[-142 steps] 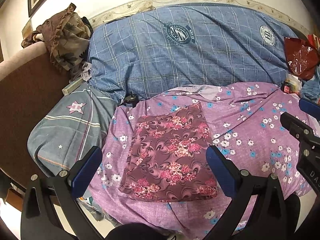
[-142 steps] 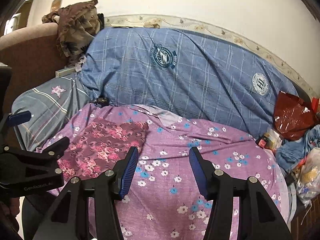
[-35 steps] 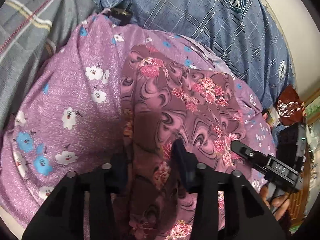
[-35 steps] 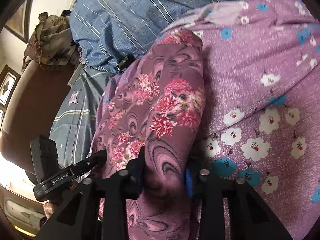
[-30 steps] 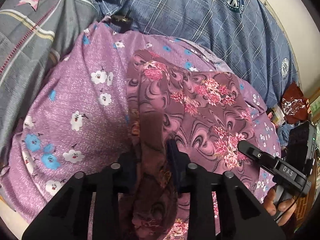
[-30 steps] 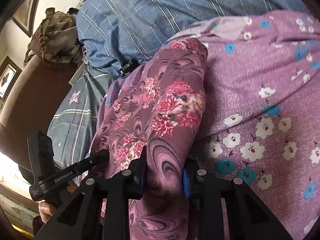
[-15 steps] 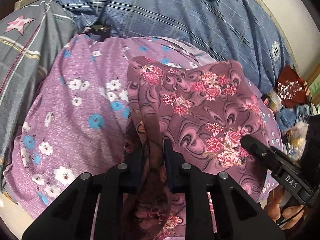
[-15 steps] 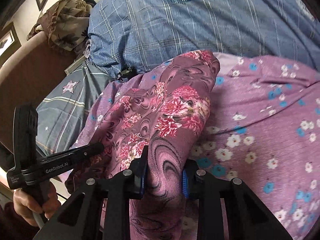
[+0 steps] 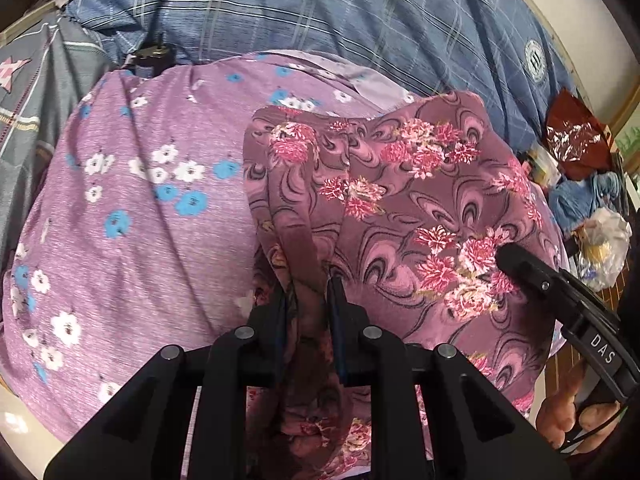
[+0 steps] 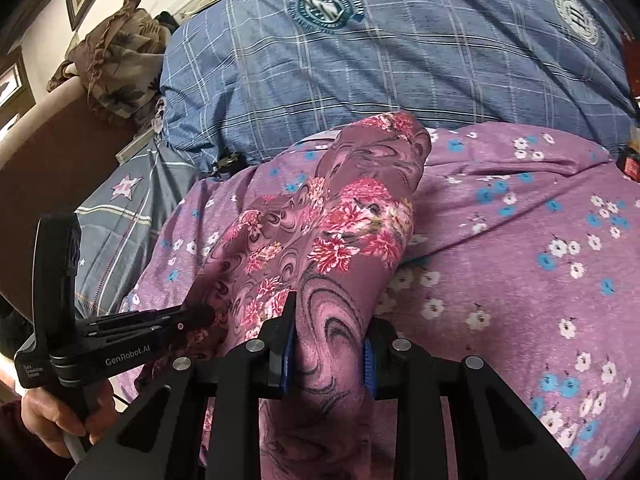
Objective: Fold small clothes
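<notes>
Pinching a bunched near edge of the maroon floral cloth [image 9: 400,200] in the left hand-held gripper [image 9: 308,300], jaws narrow on the fabric. Clamping the other near corner of it in the right hand-held gripper [image 10: 330,344], likewise narrow, the cloth draping toward 12 o'clock over the purple flowered sheet [image 10: 520,240]. Lying beyond at 12 o'clock, a blue plaid quilt [image 10: 400,60]; at 10 o'clock, a grey star-patterned pillow [image 10: 128,200].
</notes>
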A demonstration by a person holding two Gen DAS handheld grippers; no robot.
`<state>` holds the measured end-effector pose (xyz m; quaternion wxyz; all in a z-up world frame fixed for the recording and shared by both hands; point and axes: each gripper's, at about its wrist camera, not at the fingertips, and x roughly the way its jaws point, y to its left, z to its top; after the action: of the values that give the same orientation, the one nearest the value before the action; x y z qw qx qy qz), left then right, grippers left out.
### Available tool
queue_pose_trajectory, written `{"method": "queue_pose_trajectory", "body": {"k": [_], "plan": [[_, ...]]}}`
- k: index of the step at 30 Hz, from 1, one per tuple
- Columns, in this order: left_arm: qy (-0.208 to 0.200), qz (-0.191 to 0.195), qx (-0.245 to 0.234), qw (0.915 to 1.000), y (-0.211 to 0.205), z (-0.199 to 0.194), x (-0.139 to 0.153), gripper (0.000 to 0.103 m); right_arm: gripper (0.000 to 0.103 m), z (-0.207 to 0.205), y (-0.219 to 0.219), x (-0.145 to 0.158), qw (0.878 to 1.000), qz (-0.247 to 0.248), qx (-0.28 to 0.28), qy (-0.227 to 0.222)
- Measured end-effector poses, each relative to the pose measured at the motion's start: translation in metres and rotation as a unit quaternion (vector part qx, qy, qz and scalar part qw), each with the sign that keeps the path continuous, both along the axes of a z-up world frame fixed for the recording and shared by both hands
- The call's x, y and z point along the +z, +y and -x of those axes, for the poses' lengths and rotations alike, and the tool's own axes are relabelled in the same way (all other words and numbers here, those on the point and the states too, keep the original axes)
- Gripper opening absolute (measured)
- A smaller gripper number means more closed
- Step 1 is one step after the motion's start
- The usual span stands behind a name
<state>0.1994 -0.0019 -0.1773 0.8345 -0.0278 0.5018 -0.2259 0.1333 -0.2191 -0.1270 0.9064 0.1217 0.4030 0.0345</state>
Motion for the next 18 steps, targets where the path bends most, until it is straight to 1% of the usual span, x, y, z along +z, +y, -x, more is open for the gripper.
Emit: {"method": "queue_pose_trajectory", "body": {"k": [11, 18], "plan": [[-0.002, -0.018, -0.027, 0.9995, -0.037, 0.012, 0.001, 0.016, 0.026, 0.017, -0.037, -0.009, 1.0, -0.011, -0.028, 0.005], [-0.005, -0.024, -0.037, 0.999, -0.05, 0.017, 0.001, 0.016, 0.026, 0.026, -0.052, -0.013, 0.999, -0.018, -0.041, 0.007]]}}
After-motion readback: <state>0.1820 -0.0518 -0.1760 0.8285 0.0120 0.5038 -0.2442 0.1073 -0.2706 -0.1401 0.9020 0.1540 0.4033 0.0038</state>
